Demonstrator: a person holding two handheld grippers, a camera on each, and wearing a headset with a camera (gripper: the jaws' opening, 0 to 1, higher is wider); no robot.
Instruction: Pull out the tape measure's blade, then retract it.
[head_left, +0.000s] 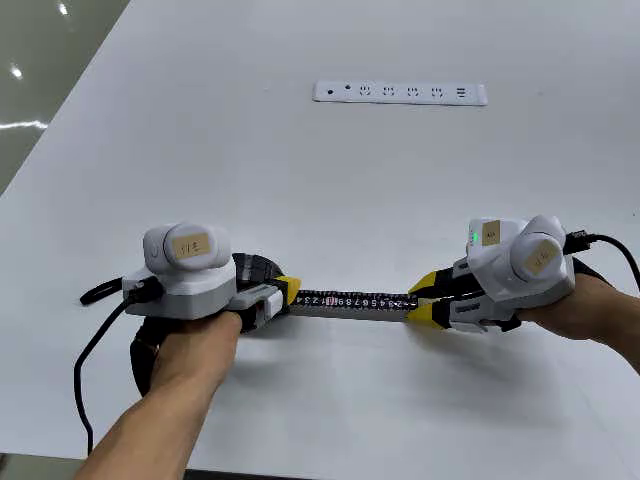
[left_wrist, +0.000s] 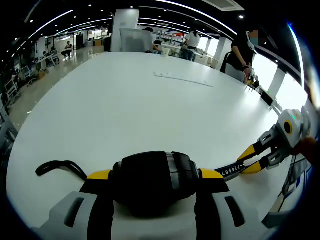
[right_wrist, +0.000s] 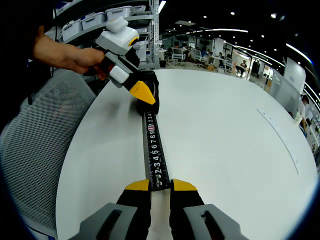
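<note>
The blade (right_wrist: 154, 150) is black with white numbers. In the right gripper view the digits 2 to 9 can be read from the free end, then comes a red mark, and then small digits start again. Each gripper carries beige stickers (head_left: 190, 243) with some writing, but it is too small to read.

The left gripper (head_left: 275, 298) has its jaws closed on the black case (left_wrist: 155, 180) of the tape measure, one yellow tip on each side of it, and the case is low over the white table (head_left: 330, 180). A black strap (left_wrist: 57, 167) hangs from the case on the left in the left gripper view.

The right gripper (right_wrist: 160, 186) has its jaws almost together and pinches the free end of the blade between the yellow tips. The blade is pulled out and goes straight from the case to this gripper, just above the table.

A white power strip (head_left: 400, 92) lies on the far part of the table, well apart from both grippers. A mesh chair (right_wrist: 35, 150) stands beside the table. On shelves behind there are pale bins (right_wrist: 100, 20); what is in them I cannot tell.
</note>
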